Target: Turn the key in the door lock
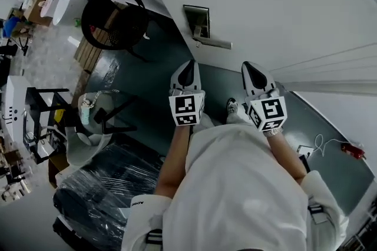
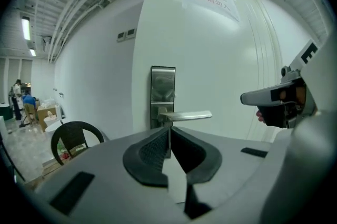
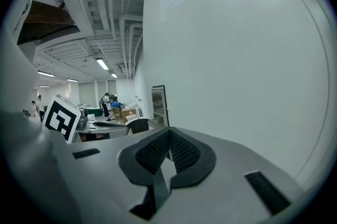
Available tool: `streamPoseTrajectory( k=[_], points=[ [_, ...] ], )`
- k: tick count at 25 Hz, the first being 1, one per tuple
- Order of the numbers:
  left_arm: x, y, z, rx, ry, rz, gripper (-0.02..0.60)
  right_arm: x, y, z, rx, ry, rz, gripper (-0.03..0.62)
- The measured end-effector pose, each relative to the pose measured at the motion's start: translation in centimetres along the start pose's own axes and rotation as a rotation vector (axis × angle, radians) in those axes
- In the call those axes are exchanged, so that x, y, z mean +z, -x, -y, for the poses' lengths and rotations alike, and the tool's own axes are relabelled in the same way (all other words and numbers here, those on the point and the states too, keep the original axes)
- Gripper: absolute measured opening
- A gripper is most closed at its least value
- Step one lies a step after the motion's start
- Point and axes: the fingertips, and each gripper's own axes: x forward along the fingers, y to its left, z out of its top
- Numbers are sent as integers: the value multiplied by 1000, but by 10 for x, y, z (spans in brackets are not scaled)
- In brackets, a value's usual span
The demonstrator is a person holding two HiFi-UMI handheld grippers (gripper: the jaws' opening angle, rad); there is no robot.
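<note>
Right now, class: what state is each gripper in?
Left gripper: closed, holding nothing.
Right gripper: closed, holding nothing.

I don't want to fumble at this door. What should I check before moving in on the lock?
1. Lock plate in sight straight ahead: ok.
2. Key visible in it: cannot tell.
3. Left gripper open for a grasp: not ok, shut, empty.
4. Right gripper open: not ok, shut, empty.
5. Lever handle level, untouched: ok.
</note>
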Motion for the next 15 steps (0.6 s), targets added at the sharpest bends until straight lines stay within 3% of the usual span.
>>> streamPoseTrajectory(
  k=[7, 11, 15],
  points=[
    [-11, -31, -12, -104, 18, -46, 9, 8, -13, -14, -95, 13, 4, -8],
    [-25, -50, -14, -161, 46, -84, 79, 4, -13, -21, -147, 17, -6, -8],
    [-39, -72, -17, -176, 48, -126, 95, -1, -10, -19, -210, 14, -18, -8]
  ],
)
